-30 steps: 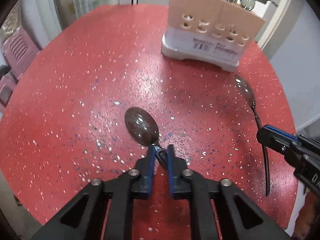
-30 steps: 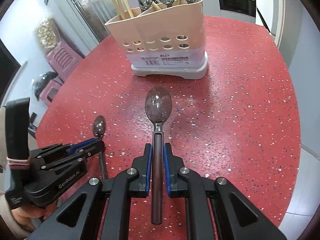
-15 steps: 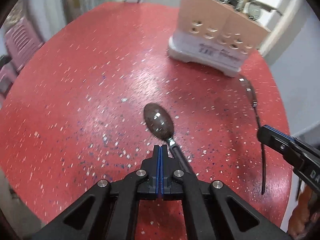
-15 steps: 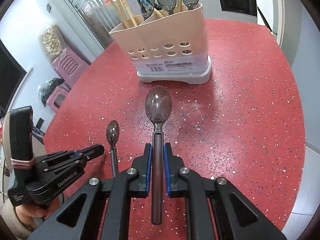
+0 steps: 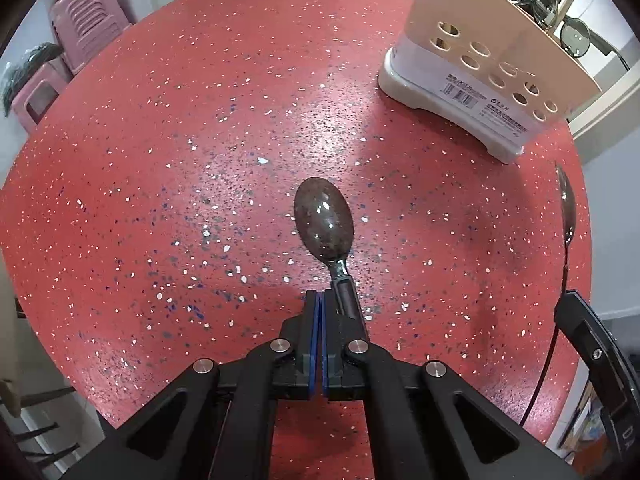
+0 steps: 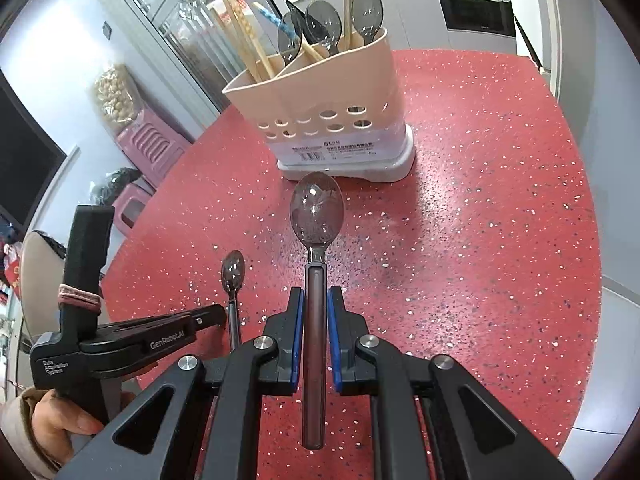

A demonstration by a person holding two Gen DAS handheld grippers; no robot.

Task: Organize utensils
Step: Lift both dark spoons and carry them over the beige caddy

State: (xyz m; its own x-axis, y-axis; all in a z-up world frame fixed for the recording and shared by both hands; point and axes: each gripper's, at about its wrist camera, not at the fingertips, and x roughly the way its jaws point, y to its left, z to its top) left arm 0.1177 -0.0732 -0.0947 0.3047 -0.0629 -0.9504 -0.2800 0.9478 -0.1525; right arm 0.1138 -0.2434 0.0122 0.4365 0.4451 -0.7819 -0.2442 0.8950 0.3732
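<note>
Right gripper [image 6: 314, 308] clamped on a dark spoon [image 6: 316, 216] by the handle, frame center, bowl toward the beige utensil caddy [image 6: 332, 120] upper center. Left gripper [image 5: 320, 312] pads pressed together, empty; second spoon [image 5: 324, 218] lies beside them on the red speckled table [image 5: 160, 160].

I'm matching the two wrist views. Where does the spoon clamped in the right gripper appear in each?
Right wrist: the spoon is at the centre, bowl forward, with its handle between the pads of the right gripper.
Left wrist: it is at the far right edge, thin and seen edge-on.
Shared landmark: the beige utensil holder, at the upper right in the left view.
</note>
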